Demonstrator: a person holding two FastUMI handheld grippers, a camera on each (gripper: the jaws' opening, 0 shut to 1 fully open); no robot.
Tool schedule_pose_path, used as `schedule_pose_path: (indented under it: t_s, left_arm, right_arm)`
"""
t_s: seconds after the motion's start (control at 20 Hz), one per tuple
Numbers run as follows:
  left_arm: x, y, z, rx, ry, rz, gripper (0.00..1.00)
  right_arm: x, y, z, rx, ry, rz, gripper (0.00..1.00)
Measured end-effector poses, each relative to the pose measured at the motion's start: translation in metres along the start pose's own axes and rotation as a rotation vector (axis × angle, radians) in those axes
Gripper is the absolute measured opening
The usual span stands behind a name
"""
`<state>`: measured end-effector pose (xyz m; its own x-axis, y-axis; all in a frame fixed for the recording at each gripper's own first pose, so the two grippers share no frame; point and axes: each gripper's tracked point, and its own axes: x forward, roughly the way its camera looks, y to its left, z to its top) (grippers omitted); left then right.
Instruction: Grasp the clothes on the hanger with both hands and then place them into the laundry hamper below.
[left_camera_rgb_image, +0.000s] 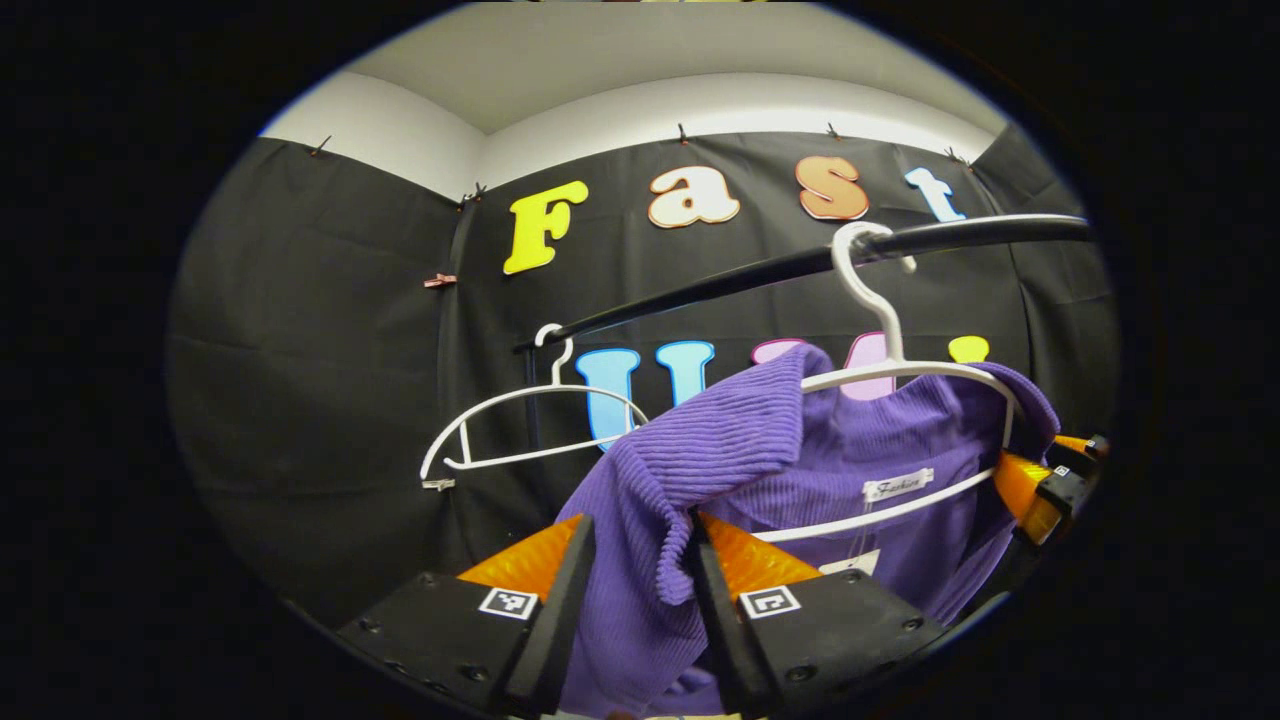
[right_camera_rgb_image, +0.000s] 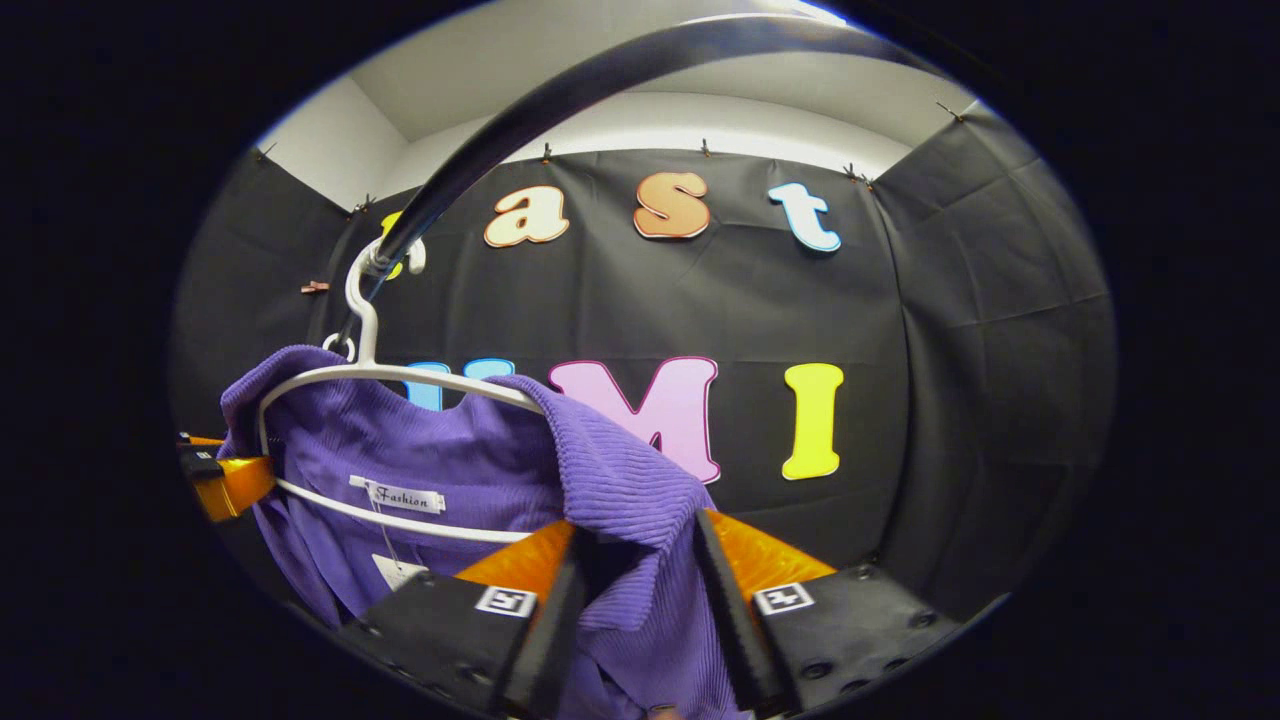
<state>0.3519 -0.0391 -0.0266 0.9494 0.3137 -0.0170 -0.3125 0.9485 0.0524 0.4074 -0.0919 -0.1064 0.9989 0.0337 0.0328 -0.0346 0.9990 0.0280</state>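
**Garment gripped at both shoulders; lift-off from hanger pending**

A purple ribbed sweater is seen draped on a white hanger, whose hook rests over a black rail. A 2nd white hanger, bare, is hung farther along the same rail.

**Gripper state**

- Left hand-held gripper: the fingers are set at a narrow gap with 1 shoulder of the sweater bunched between them. Fabric is in contact with both inner faces, so a grip on the cloth is judged to be made.
- Right hand-held gripper: the fingers are likewise narrow, with the other shoulder fold passing between them and pressed on both sides. This gripper is also seen at the far edge of the left gripper view, beside the hanger's end.

**Task position**

The sweater is held but is not yet freed from the hanger. The laundry hamper lies outside both views, so its position cannot be told.

**Failure risks**

1. The neckline is looped around the hanger's arms; if both grippers are pulled straight down, the hanger may be dragged off the rail with the garment.
2. Only loose folds are pinched; stretchy ribbed knit may slip out under the sweater's weight.
3. The lower bar of the hanger runs close to both grips and may snag the fabric.
4. Uneven motion of the 2 hands may leave 1 shoulder hooked.
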Motion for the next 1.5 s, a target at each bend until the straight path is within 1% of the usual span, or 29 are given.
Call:
schedule_pose_path:
  t_s: [0.05,0.1,0.15,0.25,0.3,0.35,0.4,0.45,0.55,0.6,0.65,0.75,0.8,0.9,1.05,1.2,1.35,1.5]
  left_arm:
    - [-0.001,-0.001,0.003,-0.007,-0.007,0.0,0.48]
    - [0.0,-0.005,0.005,-0.013,-0.016,-0.014,0.43]
    - [0.0,-0.007,0.004,-0.011,-0.012,-0.026,0.36]
    - [0.005,-0.011,-0.005,0.011,0.023,-0.067,0.2]
    - [0.007,-0.008,-0.009,0.018,0.038,-0.068,0.14]
    - [0.008,-0.008,-0.01,0.015,0.04,-0.074,0.11]
    - [0.008,-0.008,-0.009,0.012,0.032,-0.081,0.11]
    - [0.008,-0.008,-0.008,0.007,0.022,-0.082,0.1]
    - [0.008,0.005,-0.008,0.013,0.009,-0.03,0.1]
    - [0.008,0.003,-0.008,0.005,0.014,-0.046,0.07]
    - [0.008,0.001,-0.008,-0.008,0.019,-0.057,0.08]
    - [0.007,0.001,-0.009,-0.024,0.036,-0.086,0.06]
    - [0.007,0.003,-0.006,-0.028,0.036,-0.095,0.07]
    - [0.007,0.008,-0.002,-0.041,0.037,-0.106,0.06]
    - [0.005,0.026,0.013,-0.047,0.013,-0.068,0.05]
    - [0.012,0.033,0.025,-0.028,0.0,-0.06,0.05]
    - [0.015,0.033,0.041,-0.02,-0.021,-0.075,0.05]
    - [0.013,0.024,0.067,-0.027,-0.055,-0.101,0.05]
  right_arm:
    - [0.003,-0.011,-0.001,-0.013,-0.002,-0.031,0.37]
    - [0.002,-0.02,-0.002,0.002,-0.003,-0.059,0.21]
    - [0.001,-0.021,0.001,0.03,-0.017,-0.063,0.15]
    - [-0.002,-0.021,0.007,0.024,-0.045,-0.065,0.14]
    - [0.0,-0.022,0.006,-0.009,-0.06,-0.071,0.14]
    - [-0.003,-0.019,0.011,-0.035,-0.07,-0.062,0.1]
    - [-0.005,-0.017,0.01,-0.061,-0.074,-0.06,0.05]
    - [-0.007,-0.016,0.01,-0.069,-0.076,-0.052,0.05]
    - [-0.009,-0.019,0.015,-0.073,-0.091,-0.061,0.05]
    - [-0.011,-0.023,0.016,-0.085,-0.102,-0.07,0.05]
    - [-0.013,-0.027,0.02,-0.107,-0.114,-0.08,0.04]
    - [-0.015,-0.034,0.028,-0.148,-0.14,-0.097,0.05]
    - [-0.016,-0.034,0.031,-0.164,-0.15,-0.1,0.04]
    - [-0.018,-0.036,0.037,-0.194,-0.165,-0.11,0.05]
    - [-0.024,-0.045,0.053,-0.212,-0.208,-0.135,0.05]
    - [-0.027,-0.049,0.071,-0.242,-0.258,-0.16,0.04]
    - [-0.031,-0.054,0.093,-0.299,-0.334,-0.196,0.04]
    - [-0.019,-0.062,0.09,-0.353,-0.349,-0.23,0.04]
